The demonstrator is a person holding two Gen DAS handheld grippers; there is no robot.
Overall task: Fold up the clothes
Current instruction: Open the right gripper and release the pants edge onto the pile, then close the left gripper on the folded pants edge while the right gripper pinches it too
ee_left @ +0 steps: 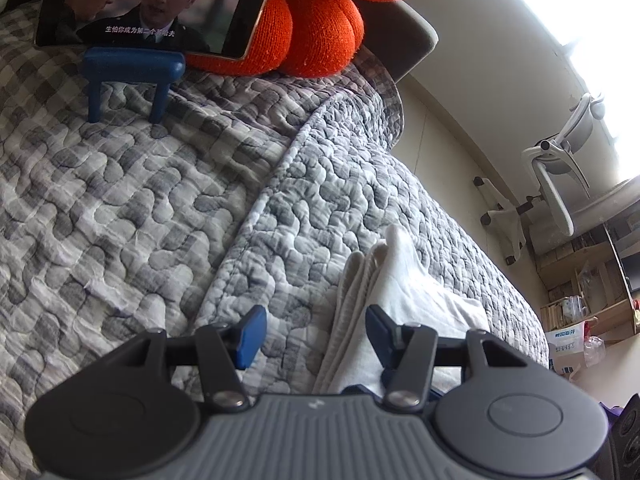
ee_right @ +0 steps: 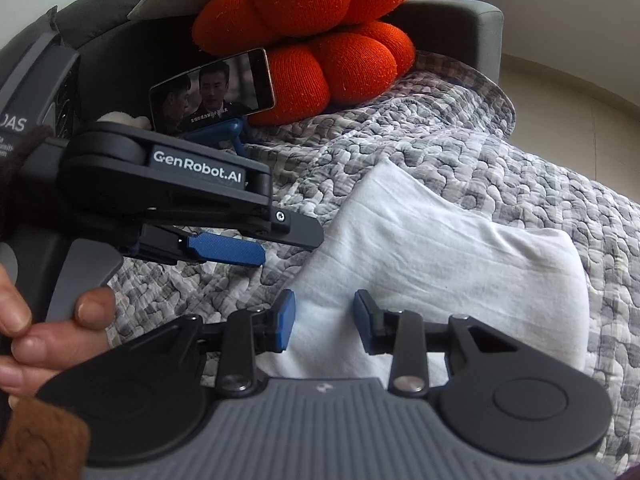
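Both wrist cameras are looking steeply down, close over the quilted bed (ee_left: 140, 208). Both are sharing the white cloth (ee_right: 440, 248), phone (ee_left: 152, 4) and orange cushion (ee_right: 320, 32).

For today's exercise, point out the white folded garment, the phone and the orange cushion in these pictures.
white folded garment (ee_right: 440, 248): right wrist view, middle of its top layer.
phone (ee_right: 212, 90): right wrist view, centre of its screen.
orange cushion (ee_right: 304, 0): right wrist view, an upper lobe.

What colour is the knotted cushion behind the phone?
Orange; the right wrist view shows it best.
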